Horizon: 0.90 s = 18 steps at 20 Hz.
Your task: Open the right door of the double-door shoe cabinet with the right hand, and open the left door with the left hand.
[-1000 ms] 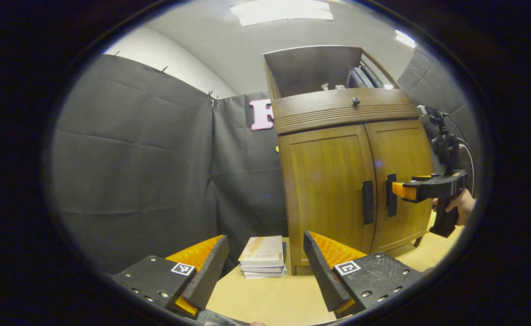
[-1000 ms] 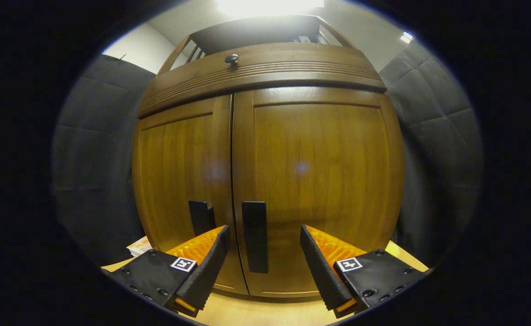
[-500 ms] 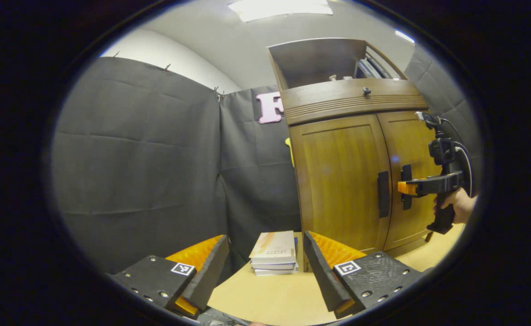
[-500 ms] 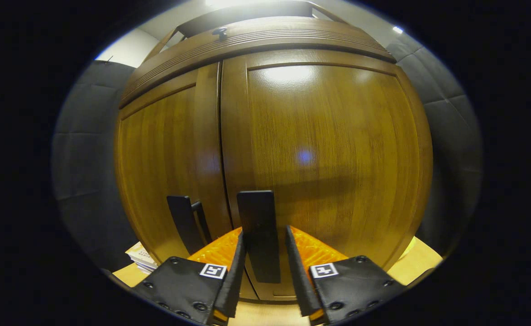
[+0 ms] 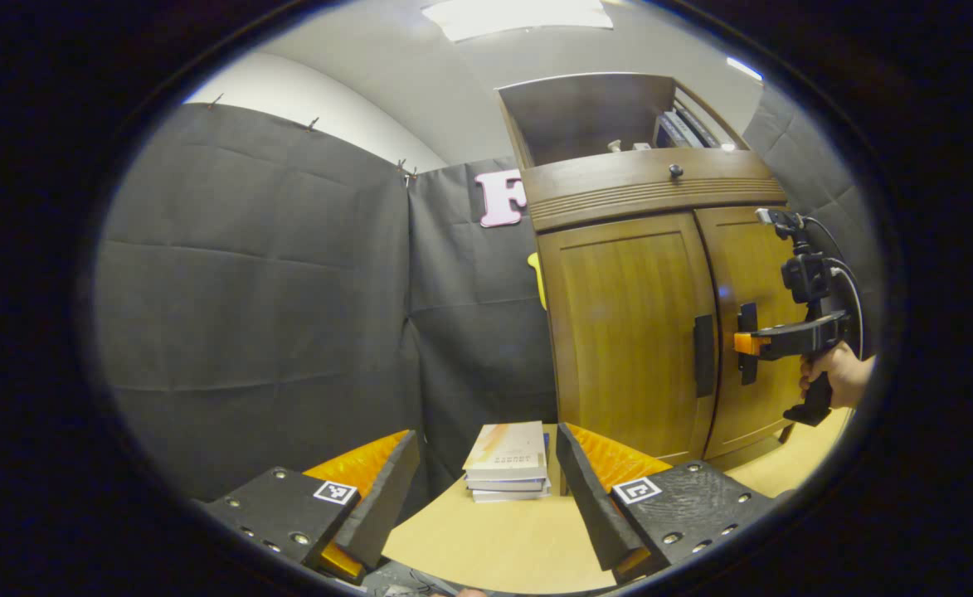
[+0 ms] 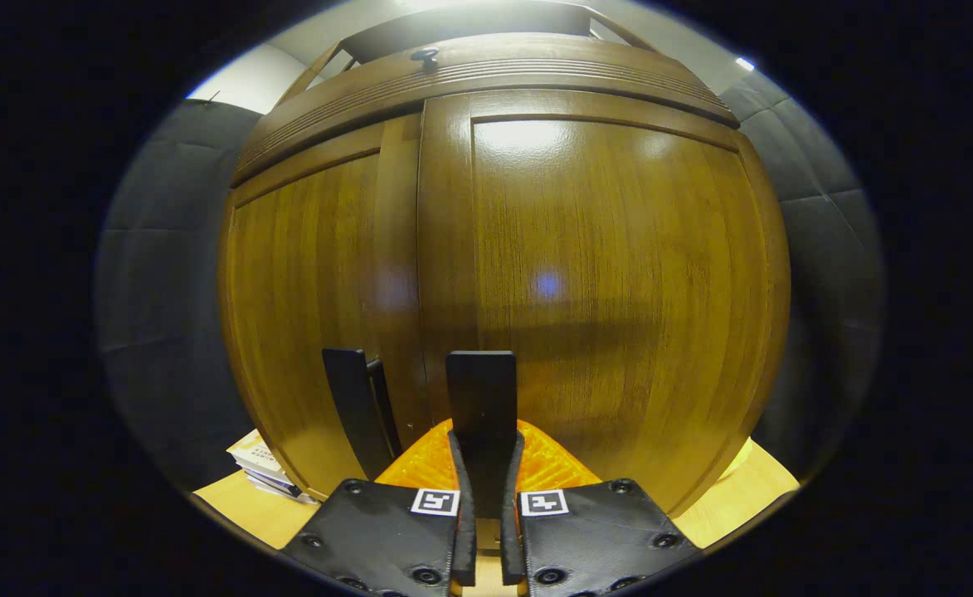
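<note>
The wooden shoe cabinet stands at the right of the left gripper view, with its left door closed. Its dark upright left handle sits beside the right handle. My right gripper, held by a hand, reaches that right handle. In the right gripper view my right gripper is shut on the right door's handle, close to the right door. The left handle is free beside it. My left gripper hangs open over the table, well short of the cabinet.
A stack of books lies on the light wooden table just left of the cabinet foot; the books also show past the left door. A drawer with a round knob and an open shelf top the cabinet.
My right gripper's fingers closed from wide open onto the right door handle. My left gripper stayed open; the cabinet drifted a little to the right in its view.
</note>
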Tool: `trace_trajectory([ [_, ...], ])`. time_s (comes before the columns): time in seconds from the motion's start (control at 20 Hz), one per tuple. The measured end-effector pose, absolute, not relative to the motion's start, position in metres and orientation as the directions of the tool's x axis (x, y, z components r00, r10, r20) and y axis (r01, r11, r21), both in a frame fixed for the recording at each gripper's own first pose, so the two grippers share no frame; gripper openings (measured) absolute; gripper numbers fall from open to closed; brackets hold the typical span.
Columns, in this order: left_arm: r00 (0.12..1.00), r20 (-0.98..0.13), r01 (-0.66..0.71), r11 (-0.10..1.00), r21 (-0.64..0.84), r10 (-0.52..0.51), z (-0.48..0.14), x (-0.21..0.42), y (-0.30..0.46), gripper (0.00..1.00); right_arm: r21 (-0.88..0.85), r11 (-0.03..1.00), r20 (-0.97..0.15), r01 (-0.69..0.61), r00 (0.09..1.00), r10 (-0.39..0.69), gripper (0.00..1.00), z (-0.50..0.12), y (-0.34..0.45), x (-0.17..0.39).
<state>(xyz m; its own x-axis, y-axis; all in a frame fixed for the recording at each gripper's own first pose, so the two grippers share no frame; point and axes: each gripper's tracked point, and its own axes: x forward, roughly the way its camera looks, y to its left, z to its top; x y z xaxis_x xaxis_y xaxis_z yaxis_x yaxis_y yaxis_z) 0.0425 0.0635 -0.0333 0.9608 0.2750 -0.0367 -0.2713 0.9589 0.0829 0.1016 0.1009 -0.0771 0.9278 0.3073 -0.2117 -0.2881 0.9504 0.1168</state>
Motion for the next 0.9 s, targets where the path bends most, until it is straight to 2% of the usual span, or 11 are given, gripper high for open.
trace_trajectory([
  [0.2,0.968,-0.025,-0.249,0.965,0.086,0.252,-0.026,0.034,0.056,0.95,0.121,0.942,-0.211,-0.312,0.919,0.332,0.13,-0.074,0.098,0.088],
  [0.25,0.969,-0.022,-0.242,0.967,0.086,0.244,-0.025,0.032,0.055,0.95,0.122,0.94,-0.212,-0.319,0.917,0.338,0.1,-0.073,0.097,0.085],
  [0.35,0.974,-0.018,-0.225,0.971,0.085,0.228,-0.022,0.029,0.051,0.95,0.124,0.935,-0.208,-0.333,0.913,0.352,0.17,-0.069,0.093,0.075],
  [0.45,0.977,-0.018,-0.208,0.975,0.083,0.211,-0.021,0.026,0.048,0.95,0.131,0.928,-0.204,-0.349,0.907,0.37,0.13,-0.067,0.086,0.063],
  [0.9,0.993,0.001,-0.119,0.991,0.066,0.119,-0.02,0.019,0.016,0.95,0.145,0.908,-0.229,-0.394,0.879,0.418,0.13,-0.063,0.059,0.024],
])
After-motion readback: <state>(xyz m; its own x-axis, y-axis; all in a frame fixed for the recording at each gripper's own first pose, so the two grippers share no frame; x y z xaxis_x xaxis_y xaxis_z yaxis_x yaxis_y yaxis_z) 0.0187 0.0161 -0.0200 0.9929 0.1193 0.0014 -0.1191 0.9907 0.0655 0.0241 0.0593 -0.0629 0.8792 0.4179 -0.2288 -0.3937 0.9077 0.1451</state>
